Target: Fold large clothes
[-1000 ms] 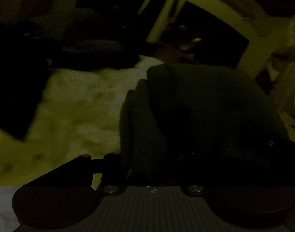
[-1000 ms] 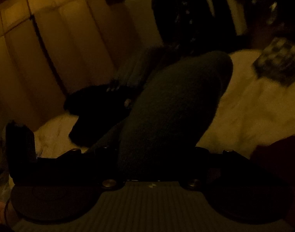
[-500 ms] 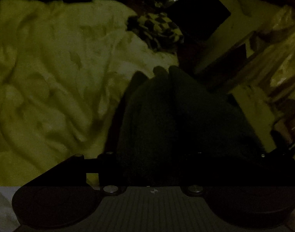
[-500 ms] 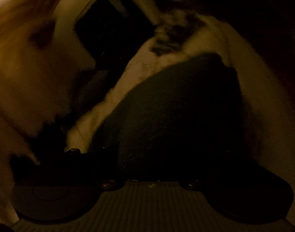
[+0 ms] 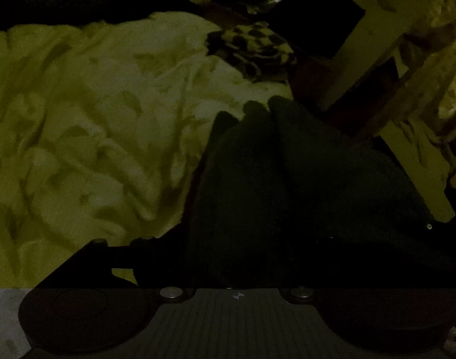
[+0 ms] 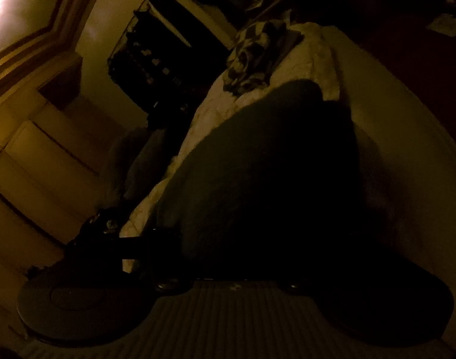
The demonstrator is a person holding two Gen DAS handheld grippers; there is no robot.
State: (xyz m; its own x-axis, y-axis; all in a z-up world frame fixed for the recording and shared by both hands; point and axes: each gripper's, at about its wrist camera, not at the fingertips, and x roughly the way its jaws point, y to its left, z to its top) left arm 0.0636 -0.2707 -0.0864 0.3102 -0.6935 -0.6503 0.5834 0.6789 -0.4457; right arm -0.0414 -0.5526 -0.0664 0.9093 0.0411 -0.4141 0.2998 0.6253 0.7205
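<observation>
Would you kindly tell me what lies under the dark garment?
A pale rumpled bedcover shows beyond the dark garment, with a checkered cloth further back. The cloth bunched over each claw hides whatever is directly beneath.

Rumpled pale bedsheet (image 5: 102, 125); checkered cloth (image 5: 254, 48) at its far edge; dark shelving (image 6: 150, 59) beyond bed.

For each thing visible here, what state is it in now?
Dark garment: bunched, held up over the bed.
Left gripper: shut on dark garment.
Right gripper: shut on dark garment.
Pale bedcover: wrinkled, spread out.
Checkered cloth: crumpled, lying on the bedcover.
</observation>
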